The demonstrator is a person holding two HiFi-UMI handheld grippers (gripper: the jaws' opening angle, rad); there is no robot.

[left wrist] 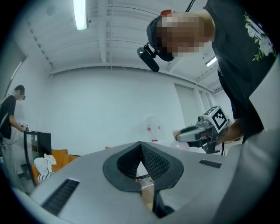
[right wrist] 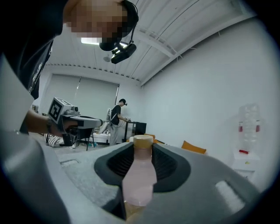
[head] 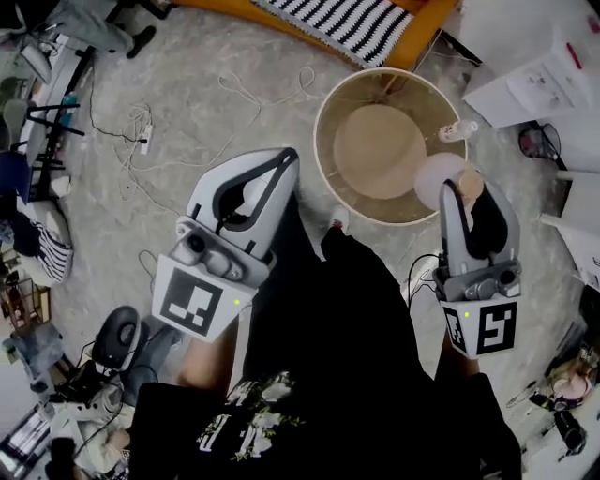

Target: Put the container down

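Inspection of the container [right wrist: 139,175]: it is a pale pink, translucent bottle with a tan cap [right wrist: 142,141], and it sits between the jaws of my right gripper [right wrist: 142,144]. The dark ribbed pads press on its neck from both sides, so the right gripper is clenched on it. The cap points out past the jaw tips.

From the head view, the container [head: 433,178] is carried by the right gripper [head: 469,192]. Its rounded body shows over the near right rim of the round tabletop [head: 323,155]. I cannot tell whether it touches that rim.

A small clear bottle [head: 457,130] lies on the right side of the same tabletop, apart from the container.

My left gripper [left wrist: 140,143] has its jaws drawn together at the tips with nothing between them. In the head view the left gripper [head: 281,157] is well to the left of the tabletop, over the floor [head: 187,84].

Surroundings: loose cables and a power strip [head: 143,141] lie on the floor. A striped cushion [head: 347,23] lies on an orange sofa [head: 417,42] at the top of the head view. White cabinets [head: 534,84] stand at the upper right. In the right gripper view a second person [right wrist: 117,116] stands at a desk far across the room.
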